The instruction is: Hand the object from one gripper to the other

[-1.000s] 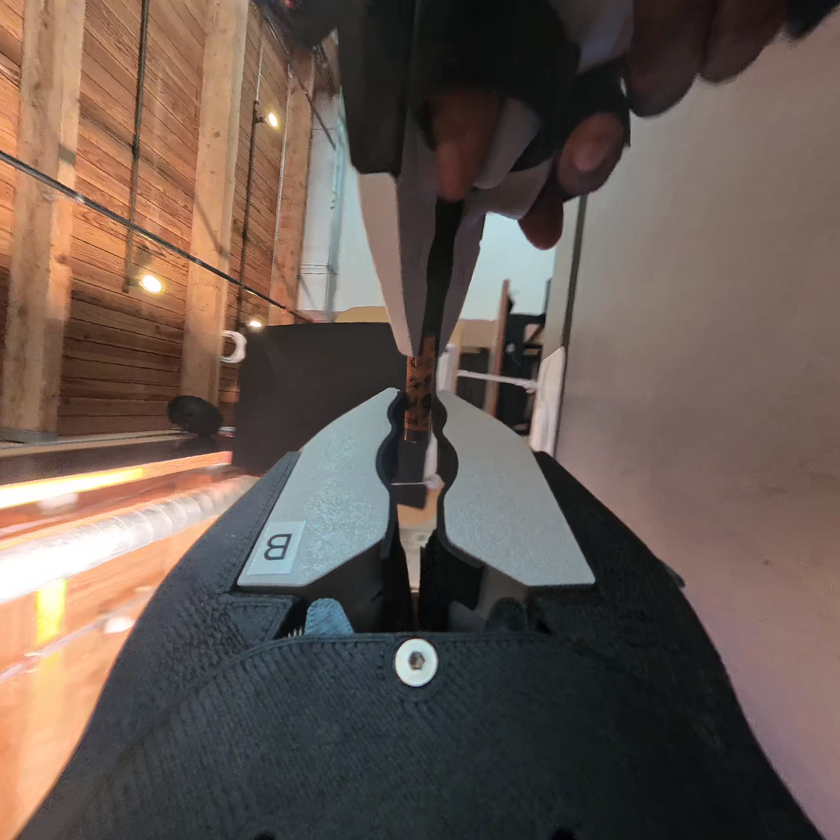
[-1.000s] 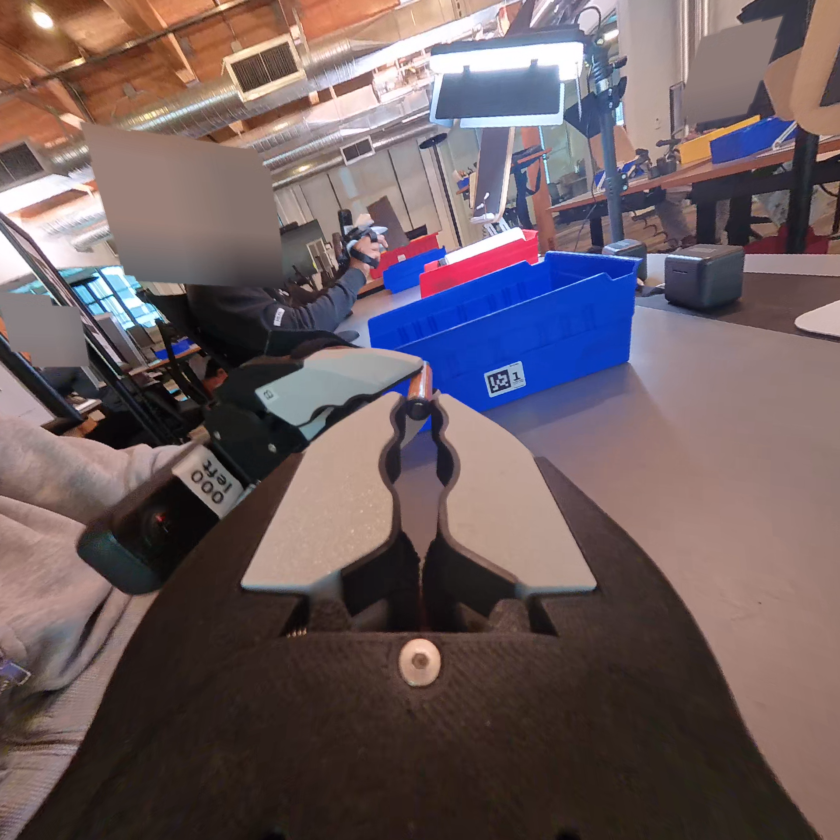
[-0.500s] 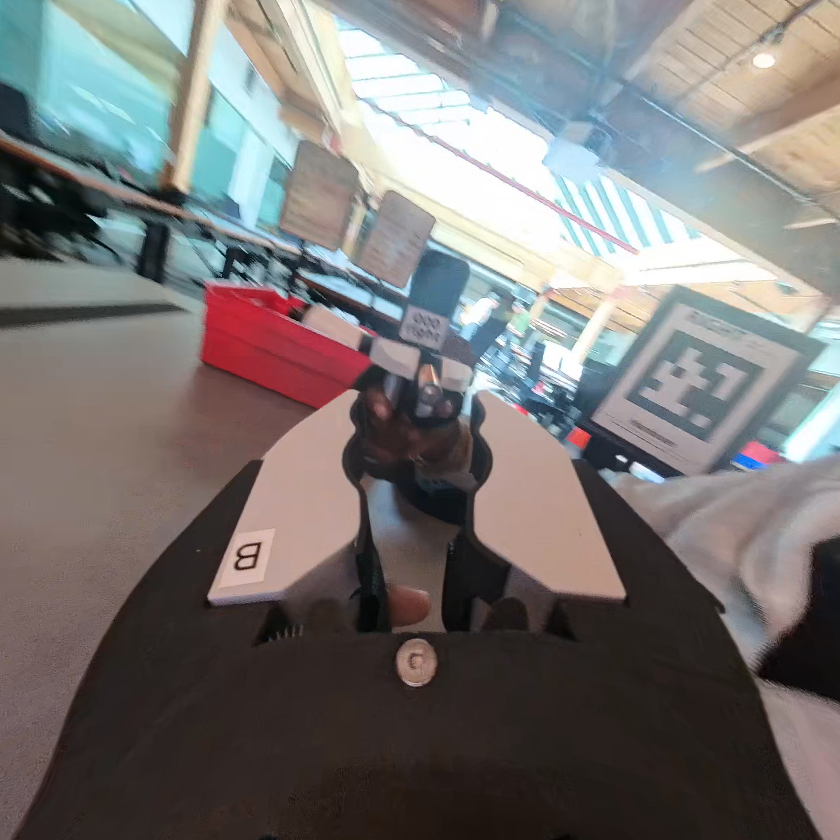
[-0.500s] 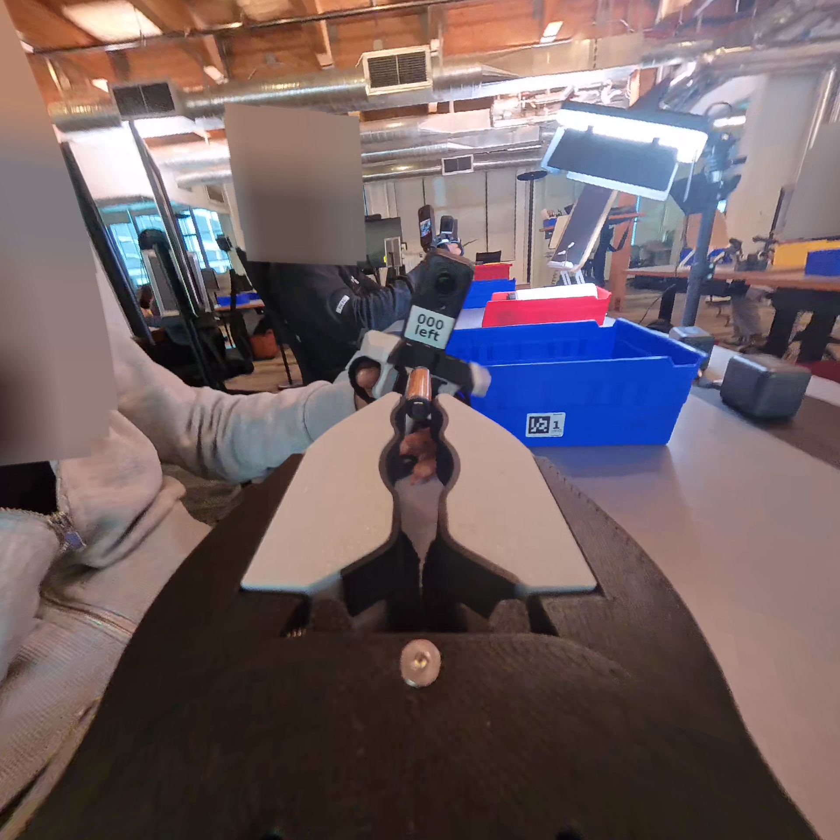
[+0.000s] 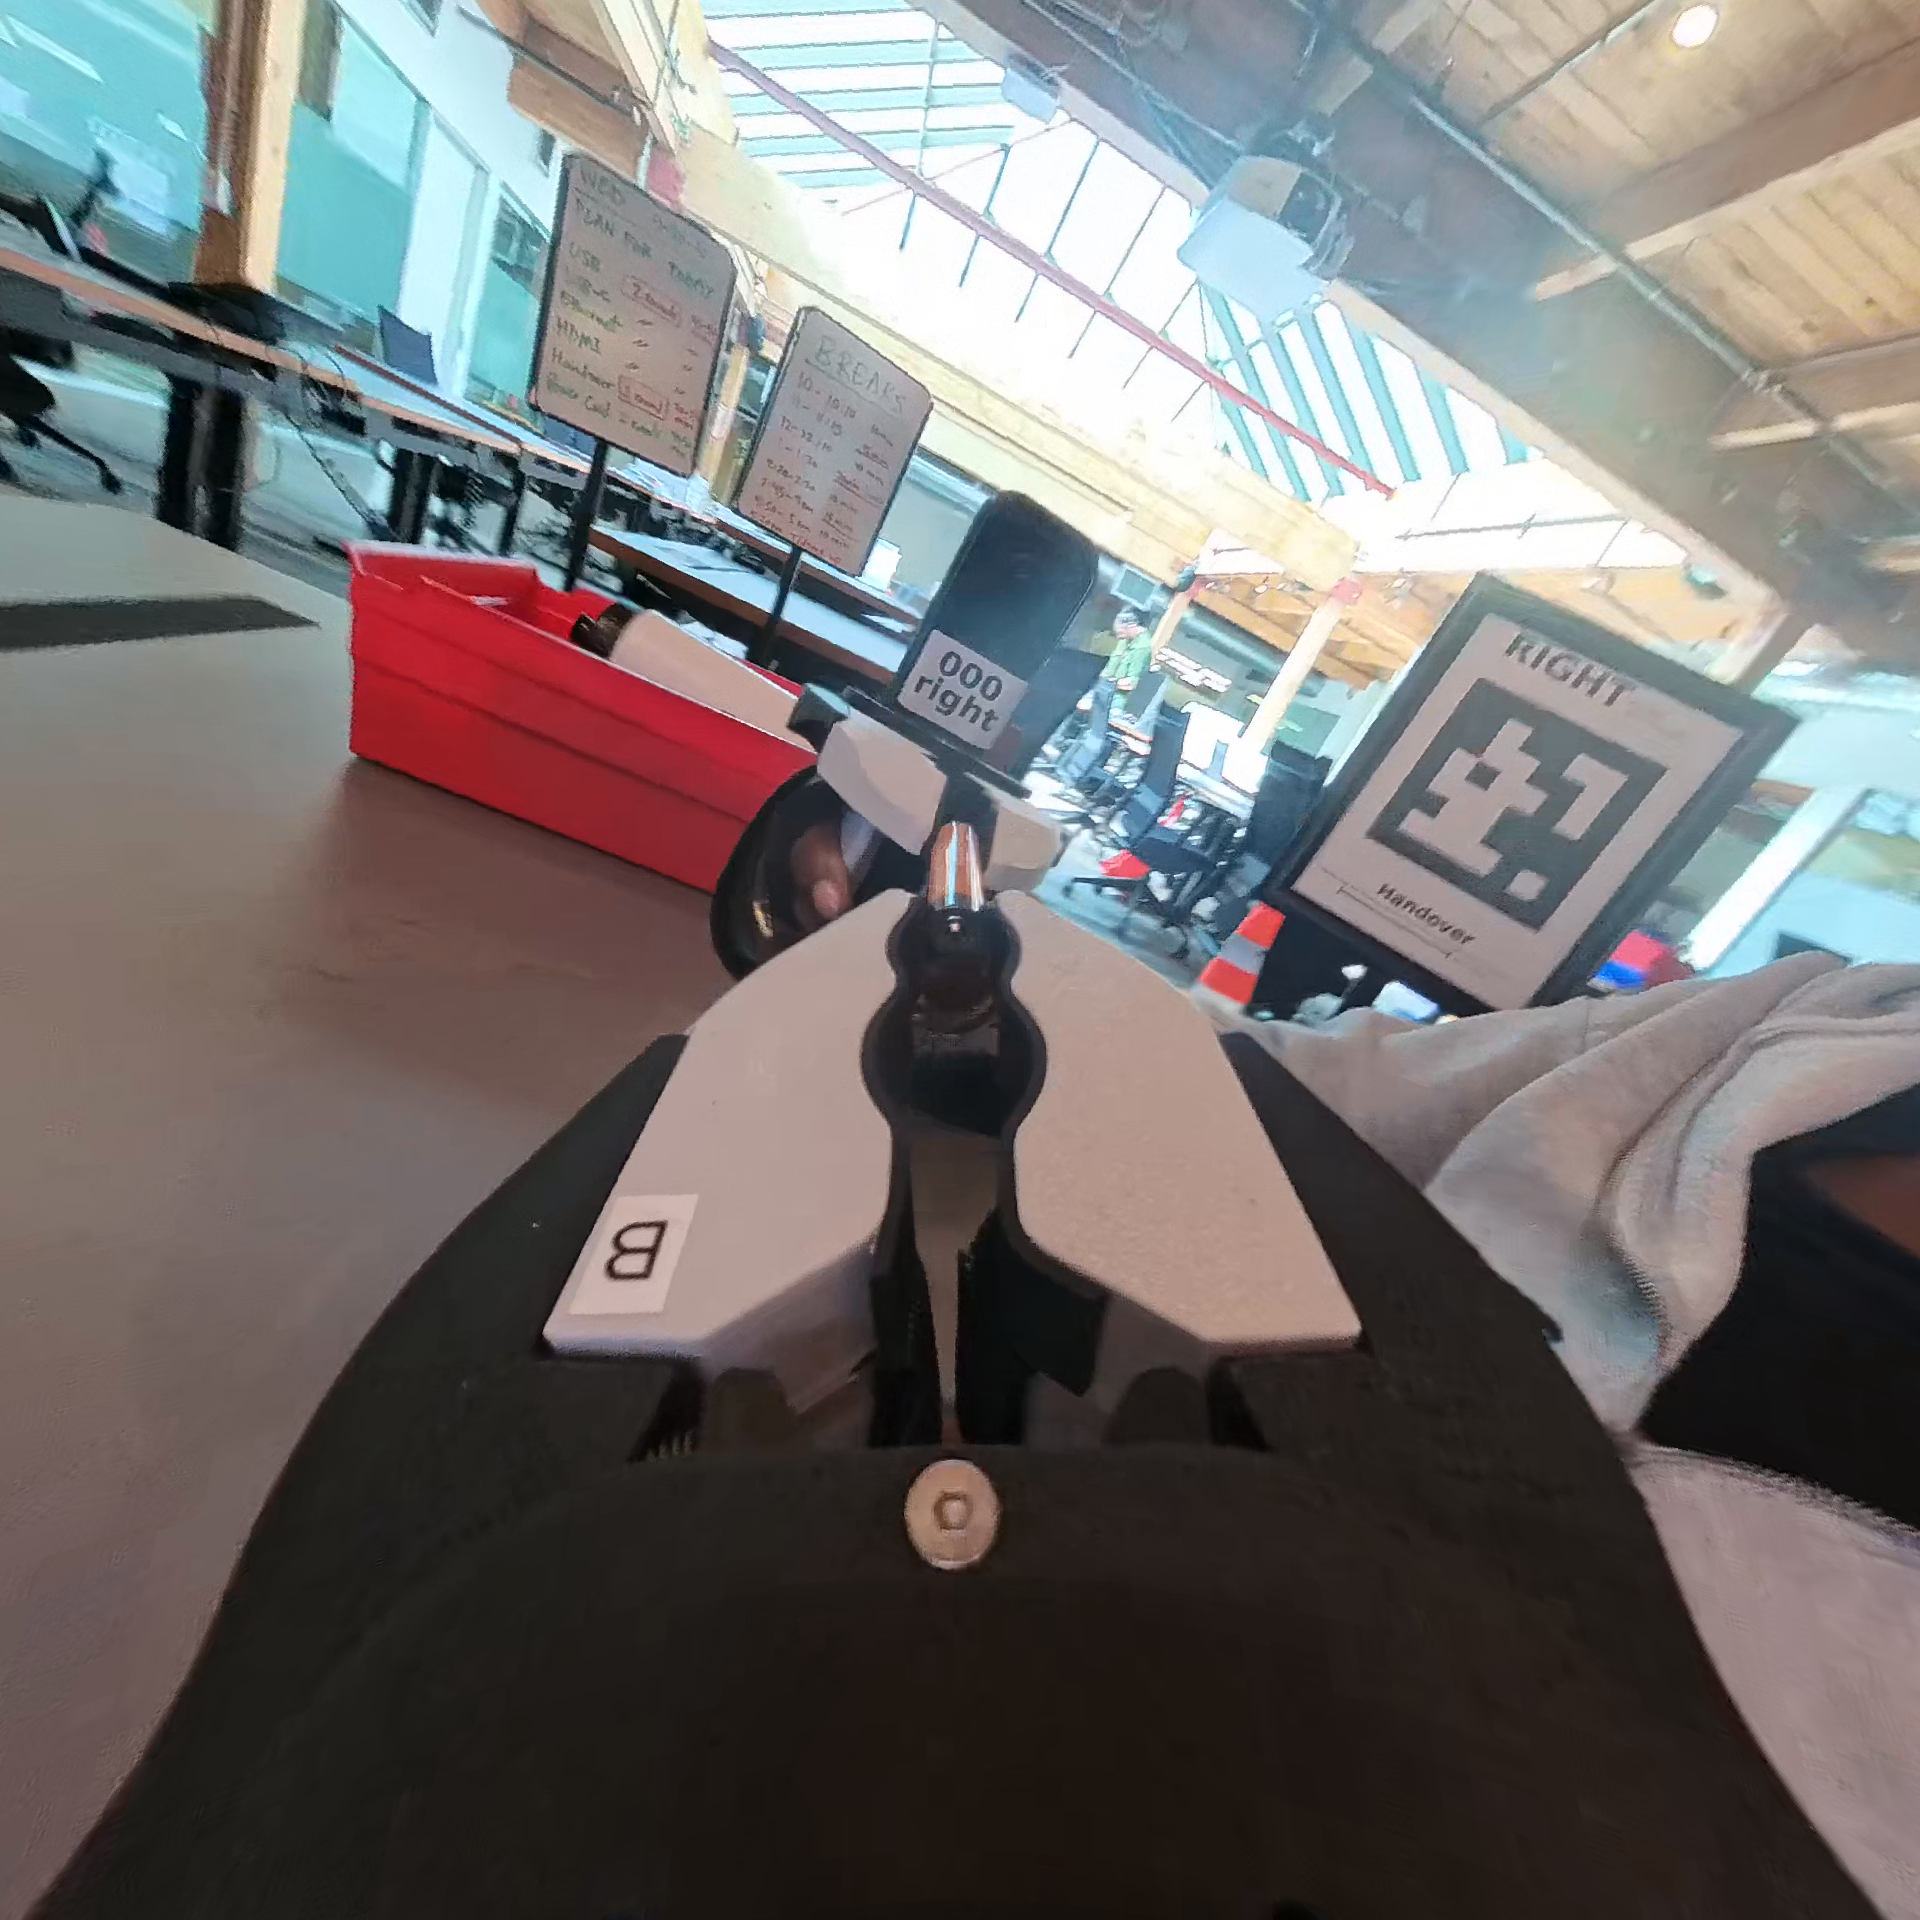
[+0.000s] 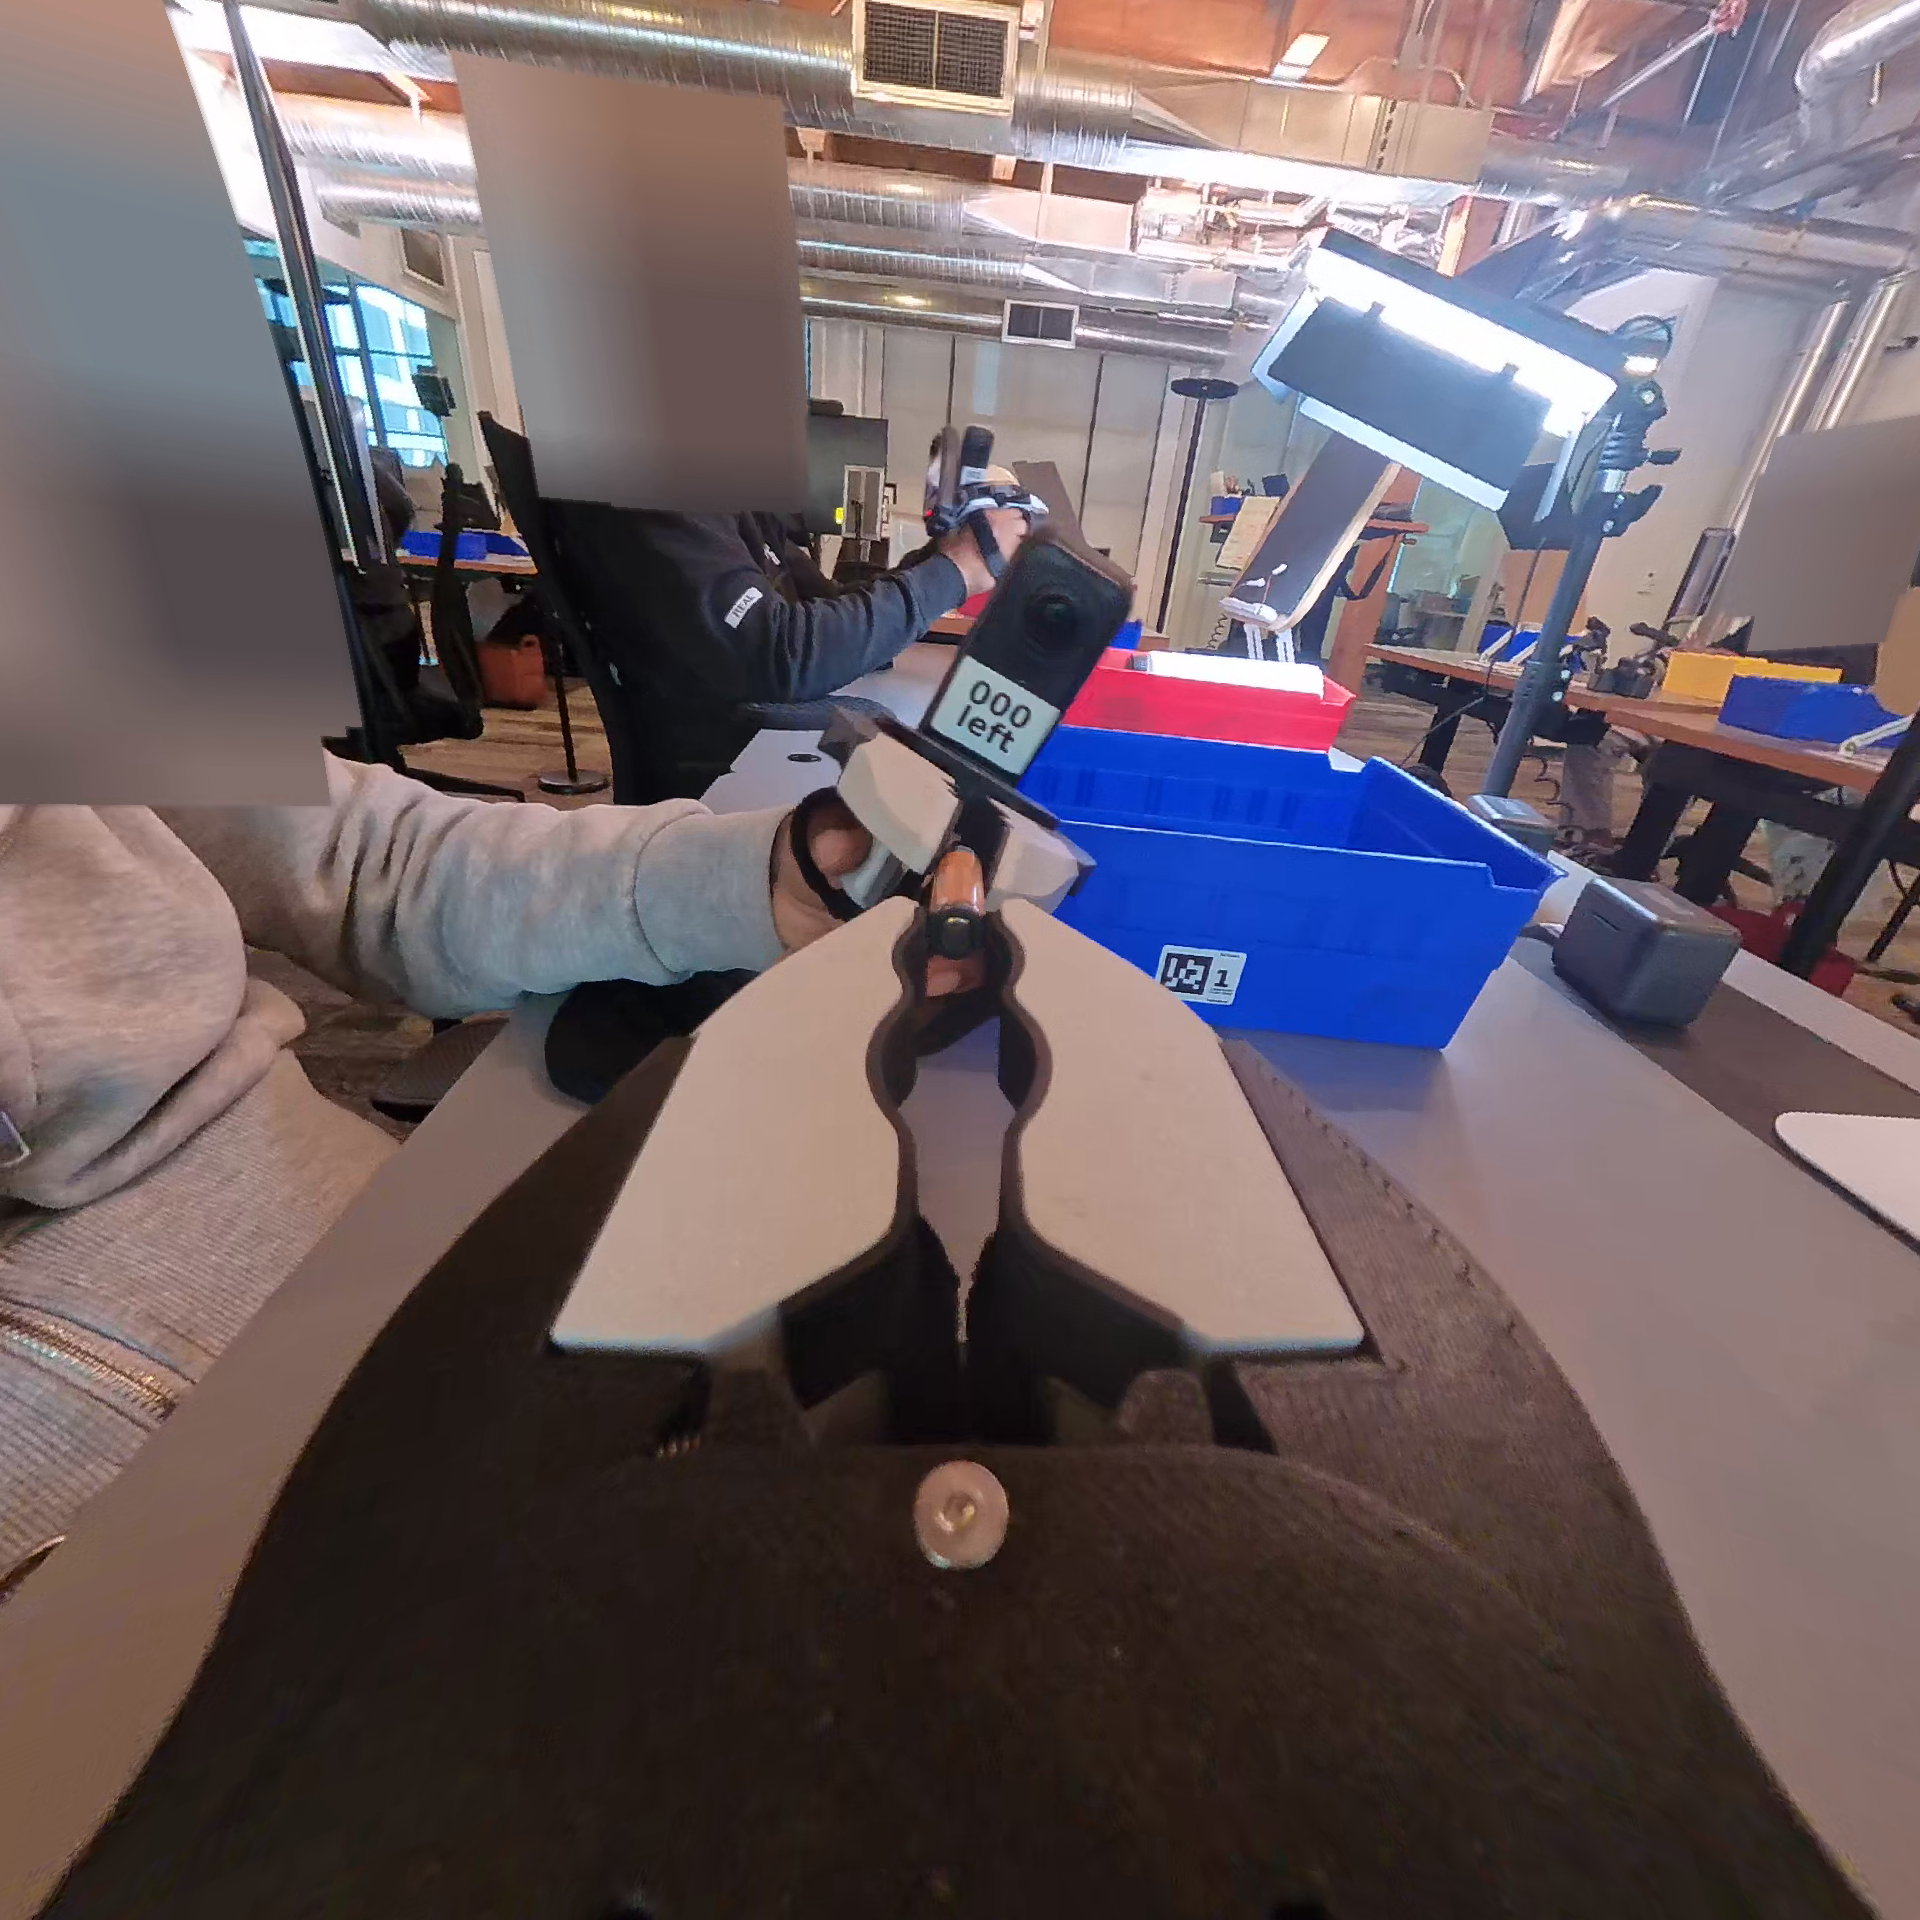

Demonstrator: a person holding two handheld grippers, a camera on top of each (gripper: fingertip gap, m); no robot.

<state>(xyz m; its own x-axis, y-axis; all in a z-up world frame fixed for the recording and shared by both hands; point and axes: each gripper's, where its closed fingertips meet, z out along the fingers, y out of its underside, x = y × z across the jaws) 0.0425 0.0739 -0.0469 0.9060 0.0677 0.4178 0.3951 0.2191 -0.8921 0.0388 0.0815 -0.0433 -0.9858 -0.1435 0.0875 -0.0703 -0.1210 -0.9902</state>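
One object between two gripper tips, left and right

Both views are bright and mostly sharp, with strong wide-angle bending at the edges. In the left wrist view a skylight blows out to white glare. In the right wrist view a panel lamp glows; the near cloth blurs softly.
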